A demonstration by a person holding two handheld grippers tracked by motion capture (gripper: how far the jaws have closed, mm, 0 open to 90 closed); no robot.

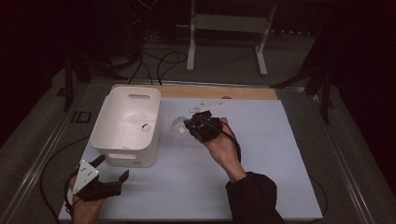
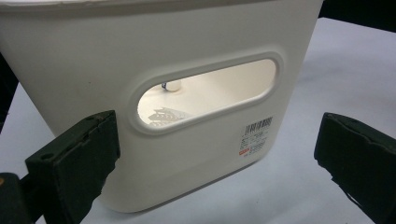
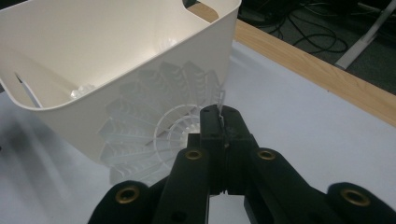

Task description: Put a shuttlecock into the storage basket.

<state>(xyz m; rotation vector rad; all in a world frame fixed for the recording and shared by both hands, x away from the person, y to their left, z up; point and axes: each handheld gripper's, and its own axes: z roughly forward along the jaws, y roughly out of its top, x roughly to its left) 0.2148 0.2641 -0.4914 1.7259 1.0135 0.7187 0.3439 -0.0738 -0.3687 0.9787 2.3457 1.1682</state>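
- Black left gripper (image 1: 113, 173) sits low at the lower left of the high view, jaws spread wide and holding nothing, aimed at the near wall of the white bin (image 1: 116, 140).
- Mid-frame, the right hand (image 1: 223, 147) reaches up and left; its right gripper (image 1: 187, 126) is clamped tight on the white shuttlecock's (image 1: 179, 126) skirt rim.
- Shuttlecock hangs just beside the bin's right wall, over the desk (image 1: 261, 154).

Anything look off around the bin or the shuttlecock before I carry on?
Nothing stands out. The white bin sits upright on the table with one shuttlecock inside. The right claw pinches a second shuttlecock by its skirt edge, beside the bin. The left claw waits open.
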